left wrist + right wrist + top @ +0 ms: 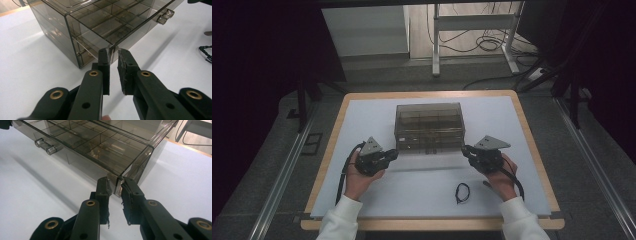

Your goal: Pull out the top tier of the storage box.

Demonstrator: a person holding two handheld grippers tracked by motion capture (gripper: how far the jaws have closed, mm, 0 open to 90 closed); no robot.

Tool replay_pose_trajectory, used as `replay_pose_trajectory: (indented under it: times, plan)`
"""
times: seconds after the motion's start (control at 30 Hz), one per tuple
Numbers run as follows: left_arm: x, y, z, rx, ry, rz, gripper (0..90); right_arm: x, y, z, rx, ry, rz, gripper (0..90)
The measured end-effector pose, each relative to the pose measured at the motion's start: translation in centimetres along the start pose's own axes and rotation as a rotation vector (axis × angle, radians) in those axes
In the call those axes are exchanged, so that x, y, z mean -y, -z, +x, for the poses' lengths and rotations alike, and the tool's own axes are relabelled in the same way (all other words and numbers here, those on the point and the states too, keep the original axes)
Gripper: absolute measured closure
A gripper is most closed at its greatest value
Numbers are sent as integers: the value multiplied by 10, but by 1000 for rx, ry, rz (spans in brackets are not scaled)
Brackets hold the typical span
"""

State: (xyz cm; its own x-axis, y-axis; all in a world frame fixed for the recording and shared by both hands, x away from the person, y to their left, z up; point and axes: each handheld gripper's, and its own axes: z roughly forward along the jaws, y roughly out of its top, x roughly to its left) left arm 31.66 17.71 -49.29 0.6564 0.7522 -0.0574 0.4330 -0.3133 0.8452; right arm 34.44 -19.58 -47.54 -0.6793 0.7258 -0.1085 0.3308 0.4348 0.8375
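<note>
A smoky see-through drawer cabinet (pixel 429 117) stands mid-table. One drawer (pixel 107 23) with several compartments is pulled out a little toward me; its clear handle (pixel 165 16) sticks out of the front panel. My left gripper (pixel 113 51) pinches the front corner of that drawer between its pads, and it sits at the cabinet's left front (pixel 394 154). My right gripper (pixel 115 180) clamps the opposite front corner of the drawer (pixel 100 147), at the cabinet's right front (pixel 466 150). The handle (pixel 46 146) lies between the two grippers.
A small black looped cord (pixel 462 192) lies on the white tabletop (pixel 422 190) near my right hand; the cord (pixel 206 52) is also at the edge of the left gripper view. A wooden rim (pixel 324 165) frames the table. A white stand and cables (pixel 477 45) are behind it.
</note>
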Motion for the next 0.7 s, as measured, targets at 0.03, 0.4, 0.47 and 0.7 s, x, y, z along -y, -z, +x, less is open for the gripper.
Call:
replay_pose_trajectory:
  times: [0.03,0.4,0.47,0.7]
  plan:
    - [0,0,0,0,1,-1,803,0,0,1,-2,0,-1,756]
    - [5,4,-5,8,-3,-3,800,6,6,6,-9,3,-5,756]
    - [6,5,-6,7,-4,-4,800,7,7,7,-12,5,-8,756]
    - [8,6,-8,12,0,-4,797,10,9,10,-9,10,-11,756]
